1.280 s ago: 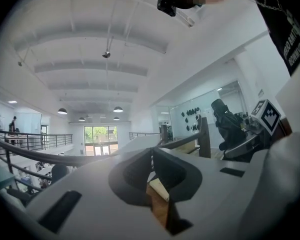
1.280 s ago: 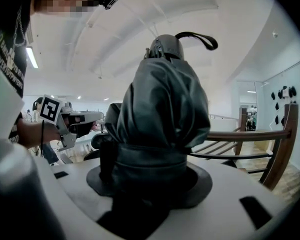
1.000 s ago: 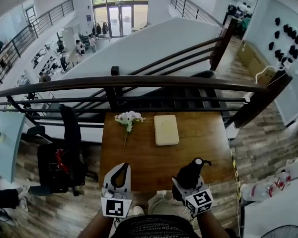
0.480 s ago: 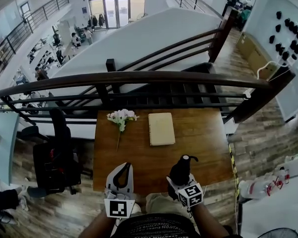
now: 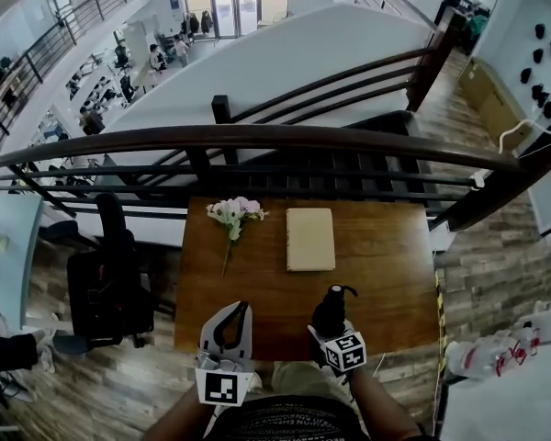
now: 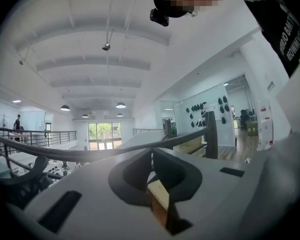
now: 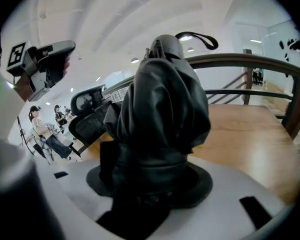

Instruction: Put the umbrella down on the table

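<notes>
Firmly — umbrella (image 5: 331, 303) in right gripper (image 5: 331, 327).

one umbrella (image 5: 329, 310), one book (image 5: 310, 239), one flower sprig (image 5: 236, 211), one wooden table (image 5: 386, 265), one office chair (image 5: 110, 283)

Not much can be read here, honestly. White block lettering is printed on the black shirt (image 6: 286, 30) seen in the left gripper view, but it's cut off at the picture's edge and no whole word can be made out. More pale print on that shirt is caught in the head view, too blurred to read. Black-and-white square codes are carried on the left marker cube (image 5: 220, 386) and the right marker cube (image 5: 345, 352), with no letters or numbers in them.
</notes>
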Available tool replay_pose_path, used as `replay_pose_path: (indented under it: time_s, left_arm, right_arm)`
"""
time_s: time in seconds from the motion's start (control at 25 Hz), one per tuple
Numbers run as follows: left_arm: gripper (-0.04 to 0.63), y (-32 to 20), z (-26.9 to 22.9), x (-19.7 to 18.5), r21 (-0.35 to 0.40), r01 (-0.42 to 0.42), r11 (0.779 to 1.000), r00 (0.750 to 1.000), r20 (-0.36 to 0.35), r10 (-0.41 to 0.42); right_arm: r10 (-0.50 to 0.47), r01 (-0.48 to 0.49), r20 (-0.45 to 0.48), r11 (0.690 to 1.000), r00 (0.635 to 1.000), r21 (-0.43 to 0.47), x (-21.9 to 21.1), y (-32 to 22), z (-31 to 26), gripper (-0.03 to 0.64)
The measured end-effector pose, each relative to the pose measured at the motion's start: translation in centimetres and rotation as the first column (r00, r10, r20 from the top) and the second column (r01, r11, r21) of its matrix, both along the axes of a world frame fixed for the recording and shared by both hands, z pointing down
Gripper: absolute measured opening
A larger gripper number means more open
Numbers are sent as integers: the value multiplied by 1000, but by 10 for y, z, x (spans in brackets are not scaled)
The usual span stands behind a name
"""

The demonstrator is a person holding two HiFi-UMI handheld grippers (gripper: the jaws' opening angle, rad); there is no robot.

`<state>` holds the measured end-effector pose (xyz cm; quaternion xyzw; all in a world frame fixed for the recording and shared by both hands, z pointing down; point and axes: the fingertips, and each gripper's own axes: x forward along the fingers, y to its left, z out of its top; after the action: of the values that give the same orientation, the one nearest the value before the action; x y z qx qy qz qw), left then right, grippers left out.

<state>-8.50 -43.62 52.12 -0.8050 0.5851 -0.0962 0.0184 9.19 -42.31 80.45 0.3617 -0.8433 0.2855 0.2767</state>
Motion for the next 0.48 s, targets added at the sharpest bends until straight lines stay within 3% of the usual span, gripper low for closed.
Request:
replay_pose_path:
  time_s: [0.28, 0.48]
  left_arm:
    - [35, -4, 12, -1, -56, 33, 998, 999, -17, -34]
    - [35, -8, 18, -3, -71, 28, 997, 999, 45, -25]
  right_arm:
    - [-16, 15, -12, 997, 1000, -69, -1, -9, 43, 247]
    - [-11, 8, -31, 995, 999, -98, -2, -17, 63, 247]
